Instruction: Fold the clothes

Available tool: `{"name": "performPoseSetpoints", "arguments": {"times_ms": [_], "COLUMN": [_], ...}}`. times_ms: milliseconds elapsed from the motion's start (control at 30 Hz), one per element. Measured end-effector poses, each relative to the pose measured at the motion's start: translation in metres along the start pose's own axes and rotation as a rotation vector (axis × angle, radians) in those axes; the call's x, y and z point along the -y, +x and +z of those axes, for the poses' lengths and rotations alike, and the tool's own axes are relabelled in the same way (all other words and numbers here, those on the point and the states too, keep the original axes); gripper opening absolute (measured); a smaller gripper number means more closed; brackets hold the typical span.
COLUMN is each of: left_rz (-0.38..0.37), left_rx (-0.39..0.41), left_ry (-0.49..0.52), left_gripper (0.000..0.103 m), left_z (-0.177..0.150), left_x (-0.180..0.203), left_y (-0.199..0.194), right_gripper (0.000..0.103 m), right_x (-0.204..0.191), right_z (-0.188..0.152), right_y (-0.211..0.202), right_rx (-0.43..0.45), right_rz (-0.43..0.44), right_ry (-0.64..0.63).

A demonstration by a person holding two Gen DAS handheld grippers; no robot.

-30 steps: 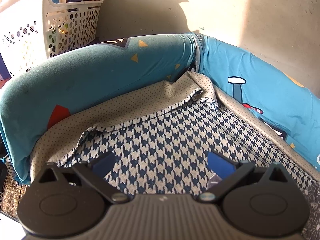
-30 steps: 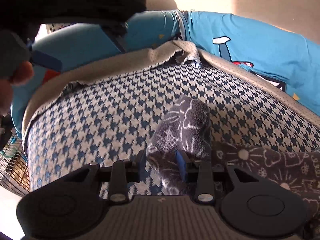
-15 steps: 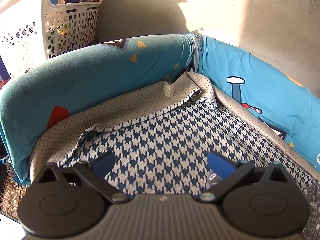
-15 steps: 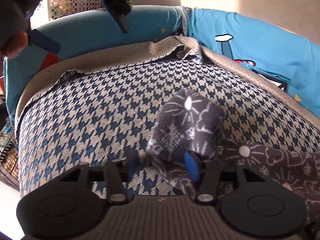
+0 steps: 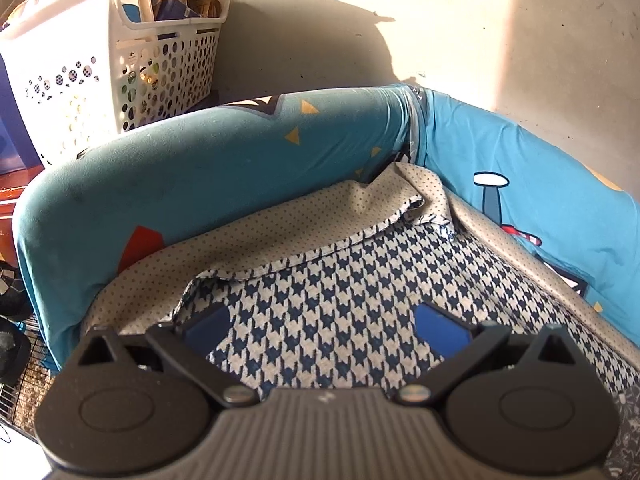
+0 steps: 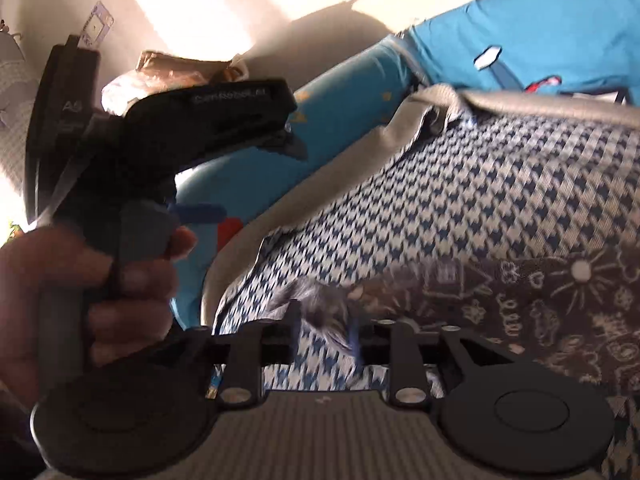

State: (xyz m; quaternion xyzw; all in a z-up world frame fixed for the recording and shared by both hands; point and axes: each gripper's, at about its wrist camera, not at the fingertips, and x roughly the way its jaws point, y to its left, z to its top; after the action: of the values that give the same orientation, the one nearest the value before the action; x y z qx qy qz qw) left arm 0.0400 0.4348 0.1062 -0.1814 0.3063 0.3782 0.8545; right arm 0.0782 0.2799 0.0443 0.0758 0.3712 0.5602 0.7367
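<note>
— Where is the garment, and what has hold of it?

— The right gripper [image 6: 325, 330] has its blue pads drawn close on a bunched corner of the dark grey patterned garment [image 6: 532, 304]. The rest of that cloth spreads to the gripper's right, flat on the houndstooth cover [image 6: 460, 196]. This view is blurred, so the pinched fold shows only as a smeared tuft between the pads.

— And the left one?

— The left gripper [image 5: 326, 326] stands wide open with nothing between its fingers, low over the houndstooth cover [image 5: 340, 300]. A sliver of the grey garment [image 5: 626, 432] shows at its far right, apart from the pads.

— What lies ahead of it?

— Ahead, a beige dotted cloth edge [image 5: 280, 232] is turned back over the houndstooth, against a blue cushion [image 5: 180, 176]. Beyond that, up and to the left, sits a white perforated basket [image 5: 100, 64].

— Anything else in the right view?

— To the gripper's left, a hand [image 6: 100, 292] grips the other gripper's handle.
</note>
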Motion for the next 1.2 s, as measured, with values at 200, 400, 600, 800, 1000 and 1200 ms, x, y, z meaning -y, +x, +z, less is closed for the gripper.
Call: {"name": "performPoseSetpoints", "arguments": {"times_ms": [200, 400, 600, 800, 1000, 1200], "left_rz": [-0.051, -0.135, -0.241, -0.311, -0.397, -0.430], "left_rx": [-0.030, -0.061, -0.122, -0.171, -0.220, -0.185], "left_ry": [0.074, 0.246, 0.362, 0.443, 0.469, 0.539], "left_gripper": [0.103, 0.103, 0.103, 0.103, 0.103, 0.103], "left_z": [-0.006, -0.027, -0.059, -0.086, -0.108, -0.125], "left_x": [0.013, 0.052, 0.091, 0.125, 0.156, 0.190], "left_y": [0.006, 0.007, 0.005, 0.004, -0.003, -0.021], "right_gripper": [0.037, 0.043, 0.052, 0.056, 0.056, 0.056], "right_x": [0.006, 0.019, 0.027, 0.033, 0.039, 0.047], "right_z": [-0.018, -0.034, -0.048, -0.070, -0.096, -0.118], "right_y": [-0.004, -0.041, -0.088, -0.128, -0.162, -0.193], "right_rx": [-0.047, -0.007, 0.048, 0.093, 0.114, 0.111], "right_rz": [-0.081, -0.206, -0.320, -0.412, -0.474, -0.518], "right_ry": [-0.015, 0.030, 0.096, 0.121, 0.163, 0.194]}}
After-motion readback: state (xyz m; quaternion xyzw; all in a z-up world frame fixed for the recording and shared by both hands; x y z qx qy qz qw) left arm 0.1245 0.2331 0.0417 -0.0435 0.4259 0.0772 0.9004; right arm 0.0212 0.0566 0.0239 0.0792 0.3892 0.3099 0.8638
